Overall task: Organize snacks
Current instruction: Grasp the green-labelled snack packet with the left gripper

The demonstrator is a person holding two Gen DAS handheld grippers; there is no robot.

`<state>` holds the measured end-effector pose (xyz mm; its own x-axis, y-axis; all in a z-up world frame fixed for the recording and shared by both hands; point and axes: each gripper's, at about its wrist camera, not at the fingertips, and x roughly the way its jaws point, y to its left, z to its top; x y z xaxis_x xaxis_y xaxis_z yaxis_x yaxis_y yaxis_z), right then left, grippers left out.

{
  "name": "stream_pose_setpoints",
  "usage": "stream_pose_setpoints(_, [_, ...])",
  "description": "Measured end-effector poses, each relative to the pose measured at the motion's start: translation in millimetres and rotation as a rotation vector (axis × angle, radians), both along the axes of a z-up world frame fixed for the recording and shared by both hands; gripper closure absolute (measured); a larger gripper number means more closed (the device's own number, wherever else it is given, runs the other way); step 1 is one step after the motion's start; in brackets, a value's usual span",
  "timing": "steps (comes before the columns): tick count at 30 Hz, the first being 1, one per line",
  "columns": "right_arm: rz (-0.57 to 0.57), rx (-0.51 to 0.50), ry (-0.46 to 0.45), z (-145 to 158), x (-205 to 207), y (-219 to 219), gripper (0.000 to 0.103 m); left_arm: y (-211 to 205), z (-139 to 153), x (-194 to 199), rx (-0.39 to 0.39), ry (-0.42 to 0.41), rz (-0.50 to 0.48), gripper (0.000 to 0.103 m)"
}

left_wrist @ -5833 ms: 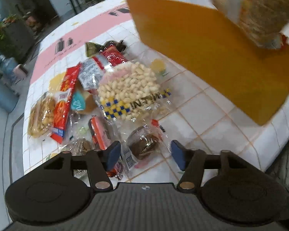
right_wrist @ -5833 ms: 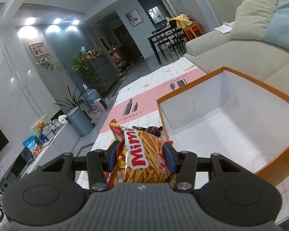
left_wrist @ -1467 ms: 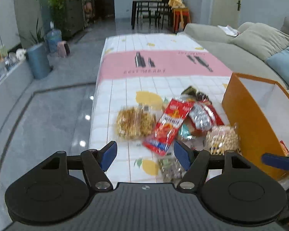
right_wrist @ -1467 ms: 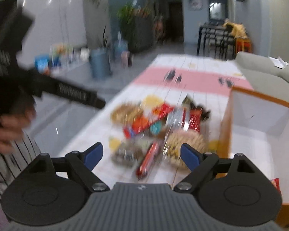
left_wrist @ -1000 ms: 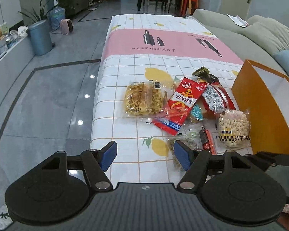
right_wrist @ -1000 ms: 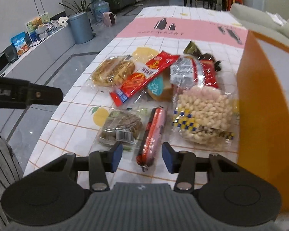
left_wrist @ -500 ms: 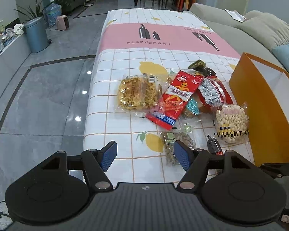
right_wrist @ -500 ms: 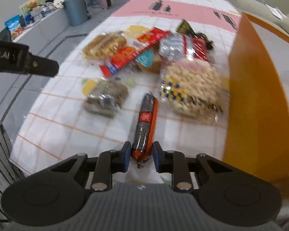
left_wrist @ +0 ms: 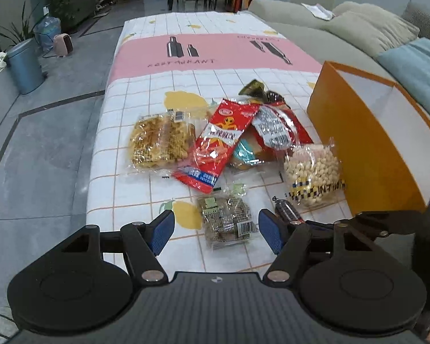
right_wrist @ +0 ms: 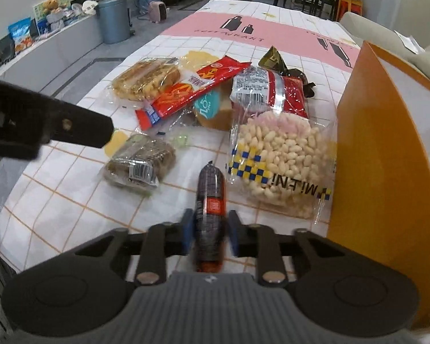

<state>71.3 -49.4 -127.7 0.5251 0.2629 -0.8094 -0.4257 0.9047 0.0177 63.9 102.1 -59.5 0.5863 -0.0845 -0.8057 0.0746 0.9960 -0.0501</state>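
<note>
A: Checked cloth w/ a pink band covered the table (left_wrist: pixel 146 91); snacks lay piled beside the orange box (right_wrist: pixel 381 172), sofa (left_wrist: pixel 315 34) behind.

B: Right gripper (right_wrist: pixel 209 236)?

A: Its fingers had just been closing and were clamped on the dark sausage stick (right_wrist: pixel 210 192), which lay btw. the peanut bag (right_wrist: pixel 281 154) and a brownish cake pack (left_wrist: pixel 225 218), prob. touching the table.

B: Left gripper (left_wrist: pixel 216 230)?

A: Spread wide, holding nothing, above that cake pack.
</note>
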Motion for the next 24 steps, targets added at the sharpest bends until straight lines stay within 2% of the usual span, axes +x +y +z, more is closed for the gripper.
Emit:
stream_pose_setpoints(2, [0.001,0.01,0.024,2,1,-4,0.082,-1,-3,3,-0.012,0.012,-0.002,0.024])
stream_pose_setpoints(5, [0.003,0.019,0.049,3,-2,-11,0.082,-7,-8,7,-0.031,0.025,-0.056,0.022])
stream_pose_setpoints(10, [0.047,0.009,0.036,2,-10,-18,0.082,-24,-28,21,0.048,0.085,-0.098,0.022])
stream_pose_setpoints(13, [0.068,0.006,0.026,1,-14,-21,0.082,-29,-43,30,0.089,0.131,-0.089,0.021])
stream_pose_setpoints(17, [0.079,0.013,0.023,1,-16,-24,0.082,-30,-56,39,0.062,0.189,-0.068,0.02])
stream_pose_setpoints(21, [0.091,0.013,0.024,1,-18,-25,0.082,-39,-60,43,0.079,0.181,-0.061,0.02])
stream_pose_setpoints(24, [0.091,0.014,0.026,1,-17,-25,0.082,-42,-54,43,0.047,0.197,-0.083,0.02])
